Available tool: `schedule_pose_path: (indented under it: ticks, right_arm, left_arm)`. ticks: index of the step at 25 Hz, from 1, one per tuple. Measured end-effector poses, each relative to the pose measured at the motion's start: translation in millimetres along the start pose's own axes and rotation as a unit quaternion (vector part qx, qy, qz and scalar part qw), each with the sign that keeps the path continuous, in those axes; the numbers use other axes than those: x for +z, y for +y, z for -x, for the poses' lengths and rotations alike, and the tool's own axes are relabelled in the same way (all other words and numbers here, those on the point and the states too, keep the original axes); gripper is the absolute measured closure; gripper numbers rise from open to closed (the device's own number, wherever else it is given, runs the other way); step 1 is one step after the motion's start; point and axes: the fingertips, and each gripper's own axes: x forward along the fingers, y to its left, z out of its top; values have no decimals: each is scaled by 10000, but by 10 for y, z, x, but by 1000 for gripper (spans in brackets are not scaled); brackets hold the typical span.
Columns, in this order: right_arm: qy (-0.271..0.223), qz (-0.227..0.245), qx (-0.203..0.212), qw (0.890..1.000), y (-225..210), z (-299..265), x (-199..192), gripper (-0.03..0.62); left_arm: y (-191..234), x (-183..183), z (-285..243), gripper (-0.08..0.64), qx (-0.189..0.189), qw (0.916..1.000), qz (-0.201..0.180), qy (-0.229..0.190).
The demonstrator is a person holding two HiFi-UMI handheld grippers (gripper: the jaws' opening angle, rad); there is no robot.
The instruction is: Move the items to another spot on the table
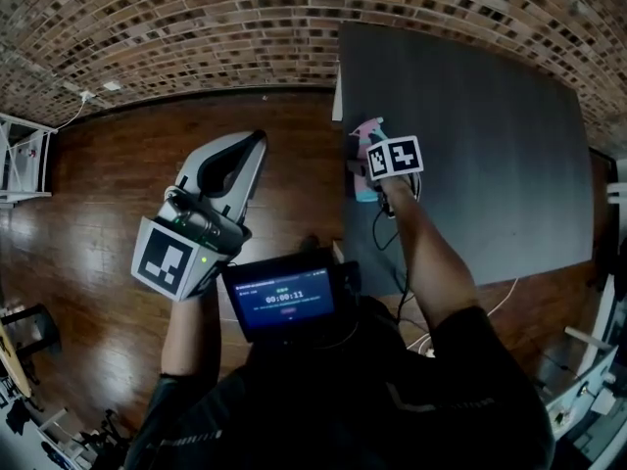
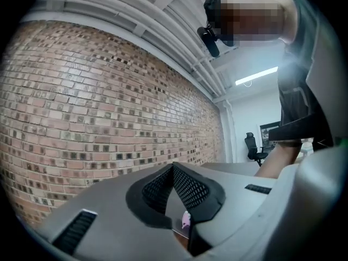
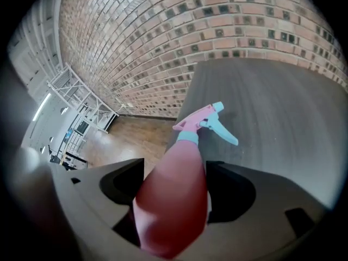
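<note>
Spray bottle [image 3: 173, 200] is what we have in the right gripper [image 3: 175, 185]: its pink body fills the space between the two jaws, which close on it from either side, wide apart because the body is fat. The bottle runs lengthwise along the jaws, so its pink spray head [image 3: 194, 118] and blue trigger [image 3: 224, 129] stick out past the tips, away from the tool. Just beyond the trigger lies the dark table [image 3: 283, 102], and off to the left of the tips we see the wooden floor [image 3: 136, 132] and a brick wall [image 3: 163, 48]. From the head view the bottle [image 1: 366, 135] sits directly ahead of the right gripper's marker cube [image 1: 395, 157], over the near left edge of the table [image 1: 490, 145]; we cannot tell whether it touches the top. The left gripper [image 2: 173, 166] is clenched on nothing, its mesh pads [image 2: 190, 189] meeting at the tips, with only the brick wall [image 2: 81, 102] ahead of it. In the head view we hold that gripper [image 1: 253, 145] out over the floor [image 1: 108, 184], well apart from the table and to the left of the other tool.
</note>
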Motion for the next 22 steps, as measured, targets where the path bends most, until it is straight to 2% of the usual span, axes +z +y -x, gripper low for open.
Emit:
schedule_pose_path:
  ticks: [5,10,13,16,22]
  right_arm:
    - [463,-185,119,9987,-1,-90,26,218]
    - [515,-401,263,9975,-17,-100,4,204]
    - [508,-245,54,9984,-59,-104,27,163]
    - [437,-105,-162,9989,-96,-67,53,163]
    - [296,-28,-253,9992,-107,80,53,132]
  left_arm:
    - [169,-137,-61,563,-168,9997,195,-48]
    - [302,-160,-92,563,-170,9990,402,-136]
    - [318,-164,-88,563,-191,9988,419,-175]
    - [322,-188,-53,563,-220,9987,427,-145]
    - [294,-120,32,563,-264,9987,391,-206]
